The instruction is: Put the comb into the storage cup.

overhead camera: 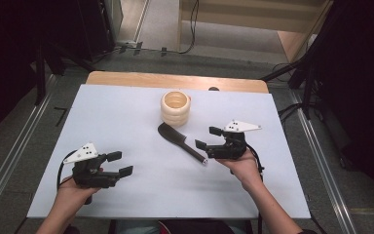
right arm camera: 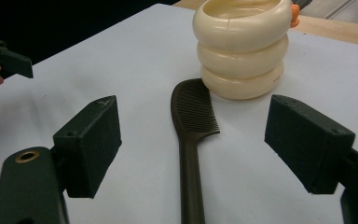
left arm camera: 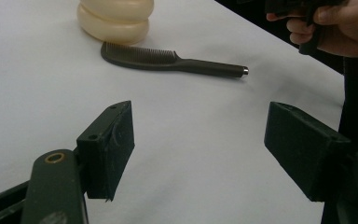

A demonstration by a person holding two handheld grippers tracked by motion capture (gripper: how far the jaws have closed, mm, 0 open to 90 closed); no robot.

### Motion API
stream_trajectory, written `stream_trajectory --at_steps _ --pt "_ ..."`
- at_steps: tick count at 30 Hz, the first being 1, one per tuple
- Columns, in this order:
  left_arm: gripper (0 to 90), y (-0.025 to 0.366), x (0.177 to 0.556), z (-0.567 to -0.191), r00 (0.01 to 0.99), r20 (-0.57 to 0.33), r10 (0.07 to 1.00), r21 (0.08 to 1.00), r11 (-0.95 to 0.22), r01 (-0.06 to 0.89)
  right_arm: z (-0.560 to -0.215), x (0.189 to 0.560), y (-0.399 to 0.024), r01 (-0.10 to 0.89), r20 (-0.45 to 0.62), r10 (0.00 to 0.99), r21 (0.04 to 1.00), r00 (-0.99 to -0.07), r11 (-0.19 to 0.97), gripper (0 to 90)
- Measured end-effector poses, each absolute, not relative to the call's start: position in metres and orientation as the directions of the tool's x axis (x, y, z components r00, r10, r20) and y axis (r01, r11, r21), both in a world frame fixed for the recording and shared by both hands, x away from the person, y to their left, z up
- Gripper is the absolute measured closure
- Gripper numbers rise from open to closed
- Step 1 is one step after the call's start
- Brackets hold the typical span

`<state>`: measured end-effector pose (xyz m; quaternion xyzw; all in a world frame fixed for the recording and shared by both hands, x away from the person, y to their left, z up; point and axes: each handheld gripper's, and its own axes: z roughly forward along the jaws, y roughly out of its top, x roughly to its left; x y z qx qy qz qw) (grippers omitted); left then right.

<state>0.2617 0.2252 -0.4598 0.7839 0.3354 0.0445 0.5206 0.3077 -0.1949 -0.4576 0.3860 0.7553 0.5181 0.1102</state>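
A dark brown comb lies flat on the white tabletop, its toothed head next to a cream ribbed cup standing upright. My right gripper is open just right of the comb's handle end; in the right gripper view the comb runs up between the jaws toward the cup, with neither pad touching it. My left gripper hovers open at the table's front left with nothing between its jaws. The left gripper view shows the comb and the cup farther off.
The white tabletop rests on a wooden table whose far edge shows behind the cup. Metal rails run along the floor on both sides. Cables lie on the floor at the right. The person's right hand appears in the left gripper view.
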Motion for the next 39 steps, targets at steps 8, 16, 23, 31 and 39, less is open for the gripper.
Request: stream_trajectory --at_steps 8,16,23,31,39 --pt "25.0 0.226 0.262 -0.46 0.772 -0.282 0.57 0.847 -0.23 0.479 -0.462 0.322 -0.18 0.478 0.227 0.696 0.858 -0.681 0.188 17.4" --pt "25.0 0.226 0.262 -0.46 0.771 -0.281 0.571 0.847 -0.23 0.479 -0.462 0.332 -0.173 0.519 0.214 0.71 0.82 -0.671 0.243 18.4" --pt "25.0 0.226 0.262 -0.46 0.771 -0.281 0.572 0.846 -0.231 0.481 -0.459 0.335 -0.167 0.571 0.182 0.705 0.736 -0.685 0.364 20.6" --pt "25.0 0.226 0.262 -0.46 0.77 -0.282 0.572 0.846 -0.231 0.481 -0.464 0.335 -0.164 0.599 0.155 0.708 0.671 -0.689 0.436 21.4" --pt "25.0 0.226 0.262 -0.46 0.77 -0.283 0.572 0.845 -0.232 0.483 -0.468 0.335 -0.161 0.636 0.152 0.705 0.59 -0.693 0.497 24.4"
